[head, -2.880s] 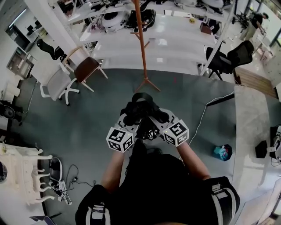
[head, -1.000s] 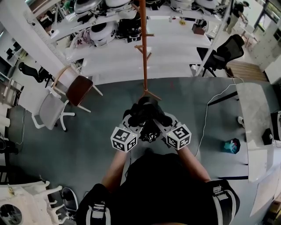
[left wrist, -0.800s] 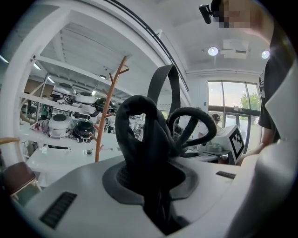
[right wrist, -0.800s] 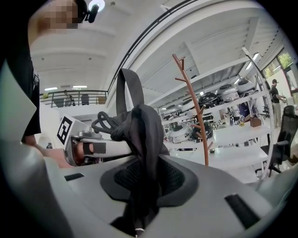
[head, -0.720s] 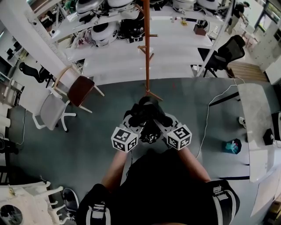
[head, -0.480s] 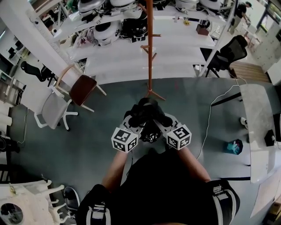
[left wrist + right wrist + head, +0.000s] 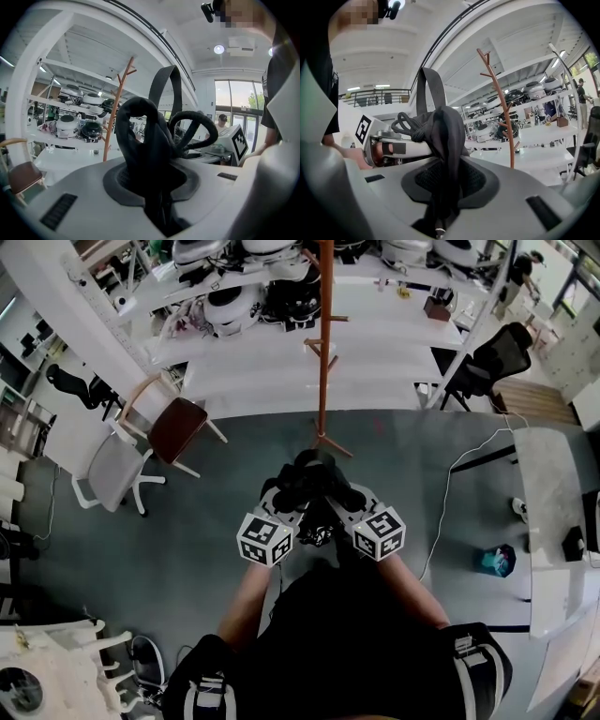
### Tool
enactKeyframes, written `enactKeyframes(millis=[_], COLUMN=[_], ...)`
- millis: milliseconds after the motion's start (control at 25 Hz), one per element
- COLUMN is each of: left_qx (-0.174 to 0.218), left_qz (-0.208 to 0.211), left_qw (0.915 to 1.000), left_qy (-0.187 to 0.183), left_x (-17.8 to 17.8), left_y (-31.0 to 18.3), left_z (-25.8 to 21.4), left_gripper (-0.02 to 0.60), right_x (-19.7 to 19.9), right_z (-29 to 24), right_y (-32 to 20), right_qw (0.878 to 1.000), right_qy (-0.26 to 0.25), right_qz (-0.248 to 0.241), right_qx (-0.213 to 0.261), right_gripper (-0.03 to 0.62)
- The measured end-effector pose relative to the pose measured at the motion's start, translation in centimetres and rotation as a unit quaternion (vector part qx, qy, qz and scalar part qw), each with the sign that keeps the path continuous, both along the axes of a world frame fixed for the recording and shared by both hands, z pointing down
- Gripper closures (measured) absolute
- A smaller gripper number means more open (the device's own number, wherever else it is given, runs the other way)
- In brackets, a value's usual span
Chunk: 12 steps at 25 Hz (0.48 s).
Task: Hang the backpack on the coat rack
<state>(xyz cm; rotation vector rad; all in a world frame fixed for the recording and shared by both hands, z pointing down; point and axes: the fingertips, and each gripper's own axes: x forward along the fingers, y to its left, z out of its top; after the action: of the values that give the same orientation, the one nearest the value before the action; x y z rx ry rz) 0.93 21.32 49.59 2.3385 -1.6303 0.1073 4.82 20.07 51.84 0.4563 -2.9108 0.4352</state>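
Closer to the coat rack [image 7: 323, 381] than before — its foot now just ahead of the backpack [image 7: 314, 472]

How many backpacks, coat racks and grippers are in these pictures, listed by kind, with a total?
backpack: 1
coat rack: 1
grippers: 2 (left gripper, right gripper)
total: 4
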Motion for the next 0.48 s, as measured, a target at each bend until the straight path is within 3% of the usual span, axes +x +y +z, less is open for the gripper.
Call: enactKeyframes(millis=[480], left_qx=[-0.013], left_qz=[-0.006], left_qw=[0.9999], left_qy=[0.001], left_x=[0.6], left_y=[-4.8], left_z=[1.3], left_gripper=[0.491], right_x=[0.6], right_z=[1.1], right_y=[-5.1], right_qw=[1.000], right_qy=[0.003], right_qz=[-0.006], right_qx=[-0.008], right_gripper=[0.487])
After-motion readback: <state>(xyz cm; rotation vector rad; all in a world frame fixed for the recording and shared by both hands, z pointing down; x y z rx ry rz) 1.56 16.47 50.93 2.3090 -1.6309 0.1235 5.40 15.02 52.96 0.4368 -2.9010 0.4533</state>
